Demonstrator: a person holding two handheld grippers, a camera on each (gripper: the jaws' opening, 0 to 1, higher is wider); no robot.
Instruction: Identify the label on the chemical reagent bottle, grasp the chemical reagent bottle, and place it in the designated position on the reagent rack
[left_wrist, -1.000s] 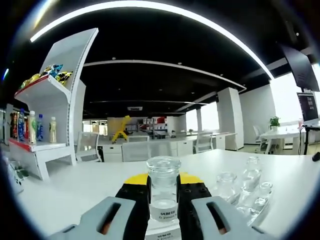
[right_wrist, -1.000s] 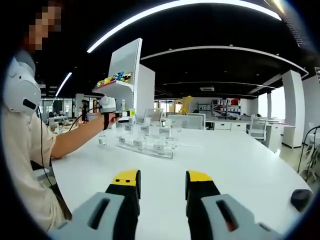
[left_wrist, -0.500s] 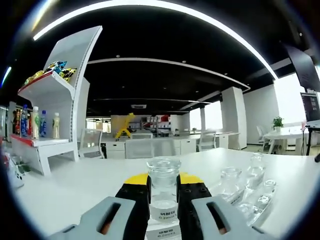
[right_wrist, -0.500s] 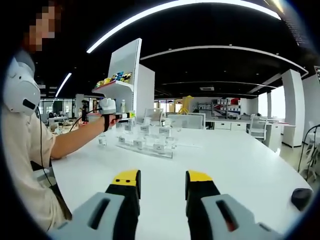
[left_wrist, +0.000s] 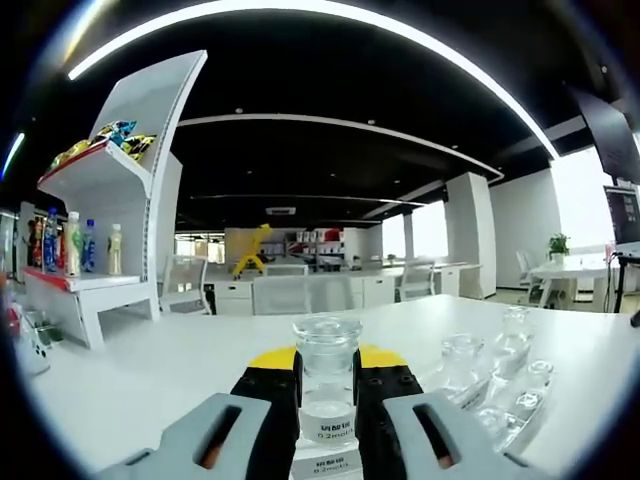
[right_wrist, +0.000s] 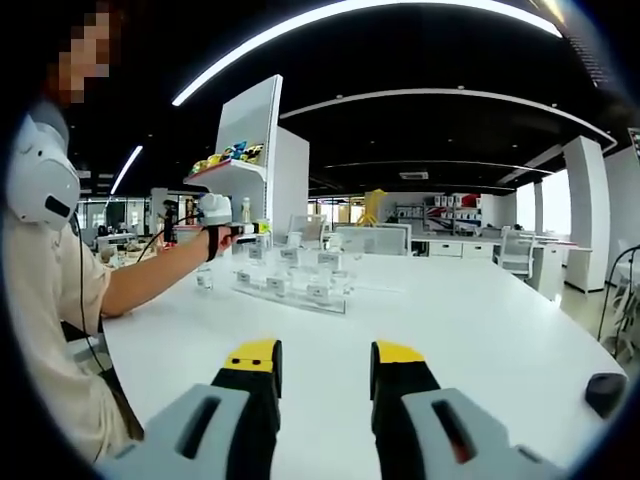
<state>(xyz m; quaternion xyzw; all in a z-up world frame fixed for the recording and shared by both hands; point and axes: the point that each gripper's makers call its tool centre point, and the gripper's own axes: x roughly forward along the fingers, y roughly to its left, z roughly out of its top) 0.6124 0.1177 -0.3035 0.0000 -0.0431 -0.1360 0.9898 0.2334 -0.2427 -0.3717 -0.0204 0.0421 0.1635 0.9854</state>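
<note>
Currently mid-carry | left gripper (left_wrist: 327, 385) pinching reagent bottle (left_wrist: 327, 390) at its labelled body, above white table (left_wrist: 150, 370) | right gripper (right_wrist: 323, 372) spread, idle | grasp done; placing on reagent rack (right_wrist: 290, 290) left, slot unclear.

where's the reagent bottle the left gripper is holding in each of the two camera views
Left gripper view: the reagent bottle stands bottom centre, clamped between the left gripper jaws.
Right gripper view: too small to make out; it would be at the person's outstretched hand, left of centre, beside the reagent rack.
Shared landmark: the white snack shelf.
</note>
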